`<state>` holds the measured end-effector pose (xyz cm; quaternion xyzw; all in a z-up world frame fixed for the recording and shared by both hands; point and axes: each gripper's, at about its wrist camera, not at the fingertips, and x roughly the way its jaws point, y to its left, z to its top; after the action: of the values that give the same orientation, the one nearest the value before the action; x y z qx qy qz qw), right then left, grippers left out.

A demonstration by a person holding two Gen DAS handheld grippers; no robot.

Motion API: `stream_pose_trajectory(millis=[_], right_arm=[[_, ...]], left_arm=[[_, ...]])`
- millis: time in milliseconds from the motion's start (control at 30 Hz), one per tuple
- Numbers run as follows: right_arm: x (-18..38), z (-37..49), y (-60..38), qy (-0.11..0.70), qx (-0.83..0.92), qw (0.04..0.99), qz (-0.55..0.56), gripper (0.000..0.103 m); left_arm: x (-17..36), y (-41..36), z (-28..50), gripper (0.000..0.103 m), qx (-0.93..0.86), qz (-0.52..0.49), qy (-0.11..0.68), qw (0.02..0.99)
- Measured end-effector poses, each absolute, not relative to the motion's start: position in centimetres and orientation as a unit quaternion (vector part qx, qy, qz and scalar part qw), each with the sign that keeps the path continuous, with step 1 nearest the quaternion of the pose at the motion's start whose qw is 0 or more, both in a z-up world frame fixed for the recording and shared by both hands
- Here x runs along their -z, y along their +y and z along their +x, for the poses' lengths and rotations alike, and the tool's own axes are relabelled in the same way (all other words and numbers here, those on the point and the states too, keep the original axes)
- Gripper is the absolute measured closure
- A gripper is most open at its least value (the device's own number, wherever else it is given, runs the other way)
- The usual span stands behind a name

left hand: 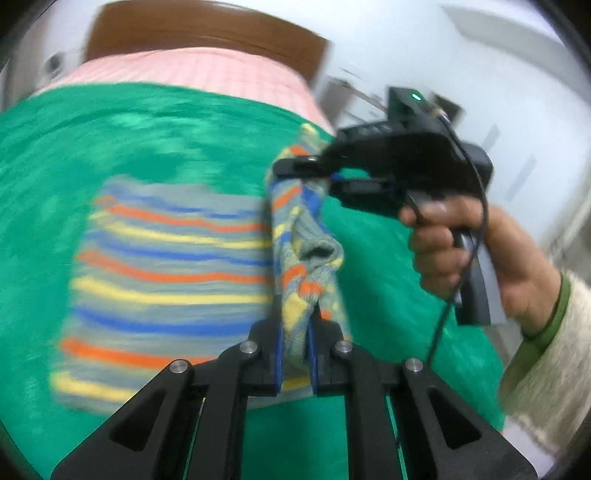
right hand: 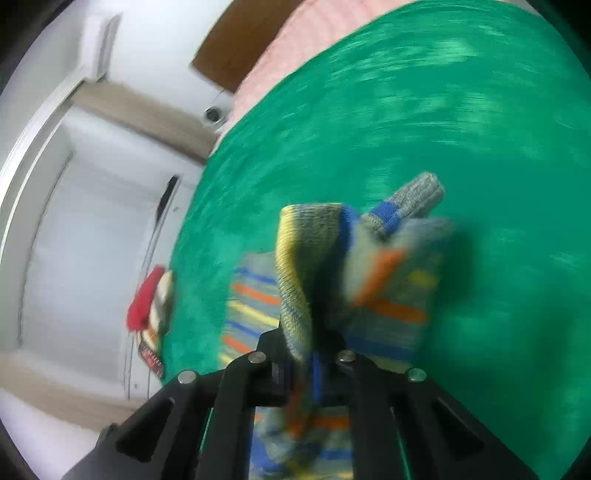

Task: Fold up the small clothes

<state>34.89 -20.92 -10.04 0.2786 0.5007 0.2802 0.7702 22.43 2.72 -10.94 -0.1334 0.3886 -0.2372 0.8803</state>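
So, right now you've got both claws pinched down on the same little knitted sweater with grey, orange, yellow and blue stripes (left hand: 173, 266), which is spread on the fuzzy green blanket (left hand: 110, 147) covering the bed. Your left gripper (left hand: 295, 347) has its blue-padded jaws squeezed nearly together on a bunched-up fold of that striped knit, and the fabric stands up out of the jaws in a rumpled ridge. Your right gripper (left hand: 314, 173), the black one held by your right hand (left hand: 476, 254) with the cream knit sleeve and green cuff, is clamped on the far end of that same ridge, so the lifted edge runs between the two claws while the flat body of the sweater lies off to the left on the blanket. From the right wrist view the right gripper's jaws are closed on a yellow-edged fold, and a grey ribbed cuff with a blue band (right hand: 413, 199) sticks up past it; everything there is pretty smeared with motion blur. Beyond the green blanket there's a pink checked bedsheet (left hand: 192, 70) and a brown wooden headboard (left hand: 199, 26). Something red and white (right hand: 147, 302) sits at the blanket's edge, too blurry to say what.
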Motion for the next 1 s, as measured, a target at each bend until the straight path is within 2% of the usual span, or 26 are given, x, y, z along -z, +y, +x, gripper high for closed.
stream_pose_trajectory(millis=[133,200,267,300,333,433,467,500,600,633,667,700,733,833,900,967,1000], right_arm=[[10.7,36.5,-12.1,0.512,-0.310,0.761,0.251,0.094],[11.8,37.3,-8.0,0.516,-0.321,0.758,0.235,0.092],[13.4,37.7,-5.1,0.522,-0.339,0.740,0.255,0.082],[14.0,37.7,-4.7,0.526,-0.336,0.736,0.264,0.075],[14.4,37.4,-4.5,0.527,-0.331,0.735,0.271,0.066],[13.6,36.2,-6.5,0.508,-0.330,0.741,0.289,0.065],[12.6,35.3,-7.6,0.500,-0.323,0.758,0.266,0.065],[11.9,34.6,-7.8,0.496,-0.322,0.769,0.244,0.065],[9.5,30.4,-9.4,0.483,-0.330,0.801,0.128,0.065],[9.3,28.7,-9.6,0.482,-0.332,0.804,0.101,0.065],[9.6,27.2,-10.1,0.483,-0.336,0.805,0.082,0.065],[10.0,25.8,-10.5,0.483,-0.339,0.804,0.067,0.065],[11.0,24.0,-10.7,0.487,-0.337,0.805,0.047,0.065],[15.7,20.5,-11.9,0.529,-0.296,0.795,0.008,0.065],[16.6,17.7,-13.2,0.497,-0.287,0.819,0.005,0.065],[16.9,16.4,-13.7,0.498,-0.271,0.824,-0.005,0.065],[16.9,16.2,-13.9,0.500,-0.268,0.823,-0.005,0.065]], left_arm=[[12.3,9.3,22.5,0.094,0.172,-0.157,0.399,0.887],[13.5,11.4,23.0,0.089,0.134,-0.145,0.419,0.886],[14.7,12.8,23.1,0.071,0.097,-0.127,0.442,0.883],[15.0,13.5,22.7,0.066,0.092,-0.127,0.449,0.880],[15.0,13.8,22.5,0.057,0.096,-0.129,0.451,0.878],[14.0,14.5,21.2,0.034,0.115,-0.131,0.434,0.884],[13.5,14.3,21.0,0.028,0.126,-0.133,0.423,0.887],[13.1,14.2,20.3,0.026,0.134,-0.133,0.415,0.890],[12.4,12.1,21.1,0.026,0.130,-0.115,0.405,0.898],[12.7,12.0,20.8,0.031,0.121,-0.111,0.408,0.898],[13.3,11.8,21.9,0.049,0.107,-0.107,0.416,0.897],[14.2,11.6,22.6,0.062,0.085,-0.096,0.432,0.893],[15.3,11.3,23.1,0.087,0.065,-0.081,0.453,0.885],[17.7,12.2,23.4,0.084,0.061,-0.097,0.477,0.871],[17.4,12.1,22.8,0.077,0.054,-0.082,0.478,0.873],[16.8,12.3,22.2,0.057,0.042,-0.070,0.485,0.871],[16.3,12.6,21.9,0.053,0.039,-0.068,0.488,0.870]])
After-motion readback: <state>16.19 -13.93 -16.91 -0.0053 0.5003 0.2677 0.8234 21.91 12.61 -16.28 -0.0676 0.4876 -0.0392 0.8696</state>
